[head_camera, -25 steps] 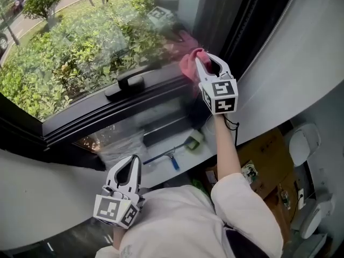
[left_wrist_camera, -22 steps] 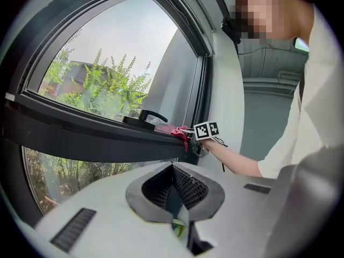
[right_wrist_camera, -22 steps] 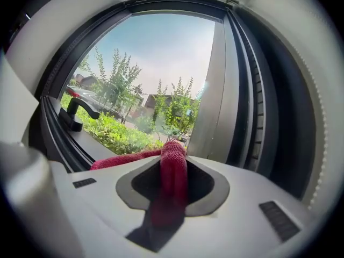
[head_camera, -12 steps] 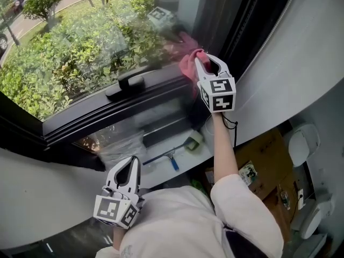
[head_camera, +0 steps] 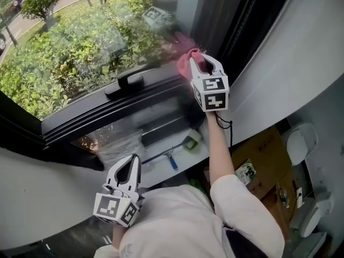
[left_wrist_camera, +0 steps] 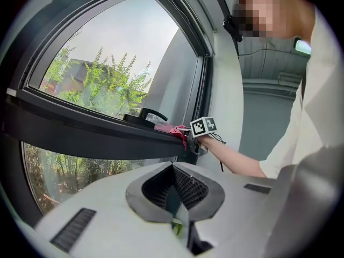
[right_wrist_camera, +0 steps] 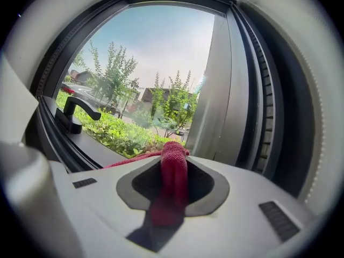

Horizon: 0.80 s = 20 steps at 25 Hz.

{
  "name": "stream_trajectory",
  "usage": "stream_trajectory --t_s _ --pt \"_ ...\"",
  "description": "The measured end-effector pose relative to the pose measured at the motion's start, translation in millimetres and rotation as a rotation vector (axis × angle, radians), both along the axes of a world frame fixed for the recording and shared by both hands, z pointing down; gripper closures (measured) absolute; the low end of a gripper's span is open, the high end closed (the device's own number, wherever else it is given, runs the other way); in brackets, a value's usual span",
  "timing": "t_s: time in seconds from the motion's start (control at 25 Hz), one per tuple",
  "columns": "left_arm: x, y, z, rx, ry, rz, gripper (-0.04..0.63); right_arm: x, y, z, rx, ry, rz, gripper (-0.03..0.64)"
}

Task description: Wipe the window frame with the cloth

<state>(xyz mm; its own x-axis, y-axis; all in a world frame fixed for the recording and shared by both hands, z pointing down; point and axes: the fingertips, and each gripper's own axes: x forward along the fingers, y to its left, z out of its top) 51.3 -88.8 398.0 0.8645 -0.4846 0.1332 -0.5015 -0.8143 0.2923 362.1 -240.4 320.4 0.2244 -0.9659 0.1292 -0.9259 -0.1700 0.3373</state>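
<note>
Gripping the pink cloth (head_camera: 184,65), right hand-held gripper (head_camera: 200,58) rests it on window frame (head_camera: 102,114); left hand-held gripper (head_camera: 133,160) closed.

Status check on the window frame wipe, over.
Right gripper shut on pink cloth, at right end of window frame. Left gripper shut, empty, held low. Handle left of cloth, apart.

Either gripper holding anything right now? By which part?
The right gripper is shut on the cloth, pinching a bunched fold. The left gripper is shut and empty.
</note>
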Motion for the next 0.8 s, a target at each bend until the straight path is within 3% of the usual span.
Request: stream_trajectory --t_s 0.24,0.8 --pt "-2.2 -1.4 -0.5 0.0 0.005 -0.002 0.586 -27.5 -2.1 0.7 0.004 -0.008 -0.046 0.522" --pt "-5.0 3.3 2.8 -0.003 0.009 -0.002 0.586 -52.6 -5.2 0.4 0.001 0.005 -0.026 0.522"
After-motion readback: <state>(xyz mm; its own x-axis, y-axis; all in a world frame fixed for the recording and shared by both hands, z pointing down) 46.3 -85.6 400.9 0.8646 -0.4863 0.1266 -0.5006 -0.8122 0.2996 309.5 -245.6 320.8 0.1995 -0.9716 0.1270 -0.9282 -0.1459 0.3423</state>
